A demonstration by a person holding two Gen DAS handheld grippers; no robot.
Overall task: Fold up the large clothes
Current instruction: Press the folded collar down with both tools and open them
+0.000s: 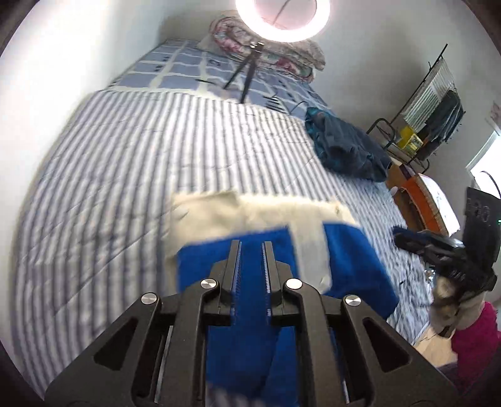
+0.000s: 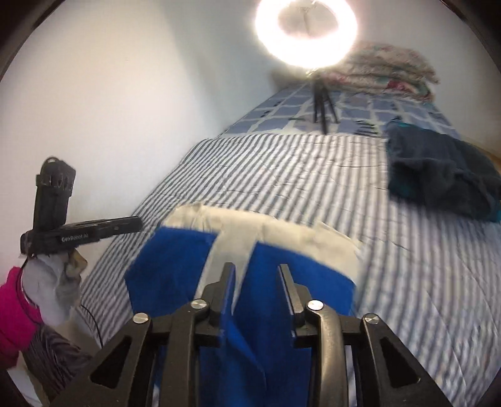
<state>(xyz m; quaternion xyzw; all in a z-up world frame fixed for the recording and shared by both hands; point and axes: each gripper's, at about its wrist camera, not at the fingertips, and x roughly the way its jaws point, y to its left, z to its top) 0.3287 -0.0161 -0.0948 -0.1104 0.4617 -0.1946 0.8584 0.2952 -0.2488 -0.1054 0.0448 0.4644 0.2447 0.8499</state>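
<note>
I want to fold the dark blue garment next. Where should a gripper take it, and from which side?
Probably the near edge of the dark blue garment, coming from the near side of the bed: it lies crumpled in a heap, and that edge faces the grippers.

My left gripper point(image 1: 252, 242) points downward, jaws slightly apart. My right gripper point(image 2: 255, 266) points downward, jaws parted wider.

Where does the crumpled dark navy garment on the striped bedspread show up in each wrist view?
Left wrist view: the crumpled dark navy garment lies upper right of centre, at the bed's right edge.
Right wrist view: the same garment sits at the right, above mid-height, on the striped bedspread.
Shared landmark: the glowing ring light on its black tripod, at the top of both pictures.
</note>
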